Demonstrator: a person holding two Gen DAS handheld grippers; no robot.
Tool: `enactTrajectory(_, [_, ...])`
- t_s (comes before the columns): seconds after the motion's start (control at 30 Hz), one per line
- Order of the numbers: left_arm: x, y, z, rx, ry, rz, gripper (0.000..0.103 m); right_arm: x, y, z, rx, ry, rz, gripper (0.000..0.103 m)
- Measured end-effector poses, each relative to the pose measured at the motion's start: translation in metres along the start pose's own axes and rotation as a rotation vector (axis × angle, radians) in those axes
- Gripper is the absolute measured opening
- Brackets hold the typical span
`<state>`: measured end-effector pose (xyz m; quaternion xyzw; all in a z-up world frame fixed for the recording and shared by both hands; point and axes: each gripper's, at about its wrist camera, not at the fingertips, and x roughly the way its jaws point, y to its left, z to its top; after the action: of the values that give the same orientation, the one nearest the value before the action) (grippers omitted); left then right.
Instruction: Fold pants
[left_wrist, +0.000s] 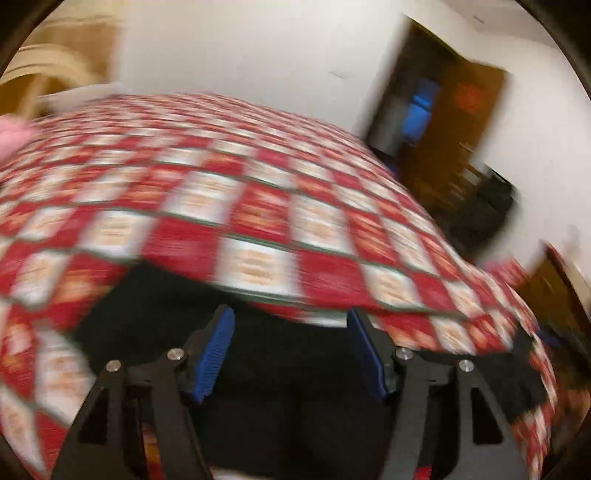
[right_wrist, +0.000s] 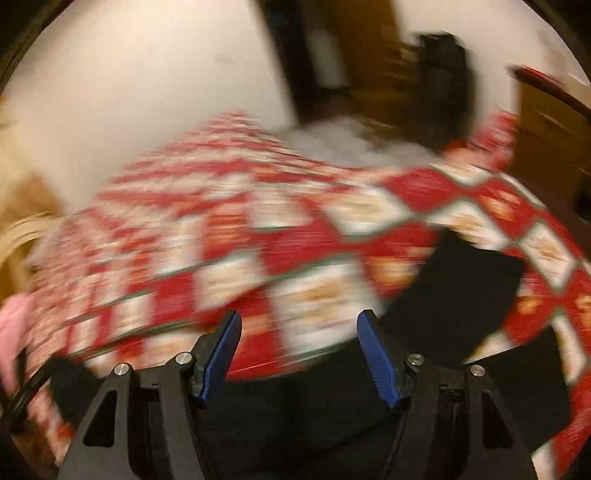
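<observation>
Black pants (left_wrist: 288, 369) lie flat on a bed with a red and white checked cover (left_wrist: 221, 192). In the left wrist view my left gripper (left_wrist: 290, 321) hangs over the pants, its blue pads spread apart with nothing between them. In the right wrist view the pants (right_wrist: 461, 295) lie at the lower right, and part of them runs under my right gripper (right_wrist: 299, 325). Its jaws stand wide apart and hold nothing. Both pictures are blurred by motion.
A white wall (left_wrist: 240, 48) rises behind the bed. A dark wooden door (left_wrist: 454, 122) and dark furniture stand at the right. Light wooden furniture (left_wrist: 48, 70) is at the far left. Something pink (right_wrist: 14, 321) lies at the left edge, and a grey-white heap (right_wrist: 351, 144) sits at the bed's far end.
</observation>
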<state>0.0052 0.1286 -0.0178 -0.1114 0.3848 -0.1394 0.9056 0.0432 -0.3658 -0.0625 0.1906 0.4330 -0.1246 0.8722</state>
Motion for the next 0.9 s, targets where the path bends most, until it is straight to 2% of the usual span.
enactTrajectory(0.07, [0.020, -0.038, -0.004, 0.072, 0.061, -0.093, 0.066, 0.025, -0.014, 0.005, 0.012, 0.042, -0.087, 0.066])
enactTrajectory(0.17, [0.042, -0.074, -0.012, 0.144, 0.123, -0.094, 0.066, 0.051, -0.030, 0.001, 0.053, 0.099, -0.109, 0.067])
enactTrajectory(0.2, [0.045, -0.079, -0.017, 0.150, 0.141, -0.100, 0.066, 0.052, -0.026, 0.001, 0.020, 0.075, -0.149, 0.067])
enactTrajectory(0.27, [0.049, -0.089, -0.028, 0.156, 0.184, -0.129, 0.066, 0.055, -0.023, 0.000, 0.021, 0.086, -0.188, 0.066])
enactTrajectory(0.3, [0.051, -0.094, -0.032, 0.165, 0.202, -0.141, 0.066, 0.053, -0.025, 0.000, 0.044, 0.086, -0.192, 0.060])
enactTrajectory(0.33, [0.053, -0.098, -0.036, 0.176, 0.216, -0.150, 0.066, 0.053, -0.028, 0.001, 0.054, 0.082, -0.214, 0.035])
enactTrajectory(0.37, [0.054, -0.104, -0.040, 0.190, 0.230, -0.165, 0.066, 0.052, -0.031, 0.002, 0.061, 0.080, -0.195, 0.022])
enactTrajectory(0.43, [0.053, -0.117, -0.047, 0.224, 0.249, -0.206, 0.066, 0.049, -0.036, 0.003, 0.077, 0.104, -0.141, 0.006])
enactTrajectory(0.53, [0.051, -0.135, -0.053, 0.288, 0.246, -0.223, 0.066, 0.026, -0.045, -0.003, 0.135, 0.073, -0.029, 0.005])
enactTrajectory(0.6, [0.052, -0.140, -0.053, 0.303, 0.248, -0.223, 0.066, -0.006, -0.057, -0.014, 0.171, -0.016, 0.049, 0.005])
enactTrajectory(0.7, [0.054, -0.140, -0.054, 0.287, 0.265, -0.238, 0.066, -0.051, -0.080, -0.040, 0.231, -0.128, 0.116, 0.005])
enactTrajectory(0.9, [0.059, -0.137, -0.056, 0.282, 0.276, -0.230, 0.066, -0.094, -0.140, -0.111, 0.436, -0.223, 0.162, 0.005])
